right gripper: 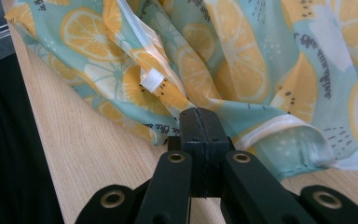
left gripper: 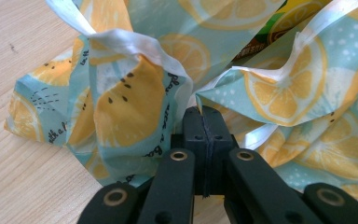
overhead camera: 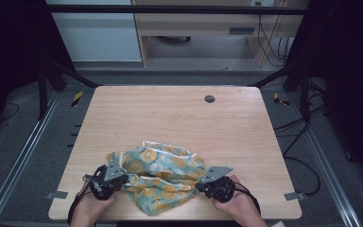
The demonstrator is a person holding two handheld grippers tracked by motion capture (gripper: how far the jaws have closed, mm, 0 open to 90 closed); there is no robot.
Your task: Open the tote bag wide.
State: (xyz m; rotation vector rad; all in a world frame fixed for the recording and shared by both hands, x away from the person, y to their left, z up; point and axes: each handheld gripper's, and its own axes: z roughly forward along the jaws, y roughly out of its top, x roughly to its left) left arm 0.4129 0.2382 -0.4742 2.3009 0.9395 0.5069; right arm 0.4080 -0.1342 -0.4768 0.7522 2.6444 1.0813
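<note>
A crumpled cloth bag (overhead camera: pixel 163 172) printed with orange and lemon slices on pale teal lies near the table's front edge. My left gripper (overhead camera: pixel 123 178) is at its left end, my right gripper (overhead camera: pixel 199 182) at its right end. In the left gripper view the black jaws (left gripper: pixel 204 112) are pressed together, pinching the bag (left gripper: pixel 135 93) by a fold under its white hem. A yellow-green packet (left gripper: pixel 272 21) peeks out of the bag's mouth. In the right gripper view the gripper (right gripper: pixel 196 114) is shut on the fabric (right gripper: pixel 242 60) in the same way.
The wooden table (overhead camera: pixel 170 118) has a round grey cable port (overhead camera: pixel 210 99) at the back. The front edge runs just below the hands. Dark frame posts stand at both sides, and cables (overhead camera: pixel 307 165) lie on the floor to the right.
</note>
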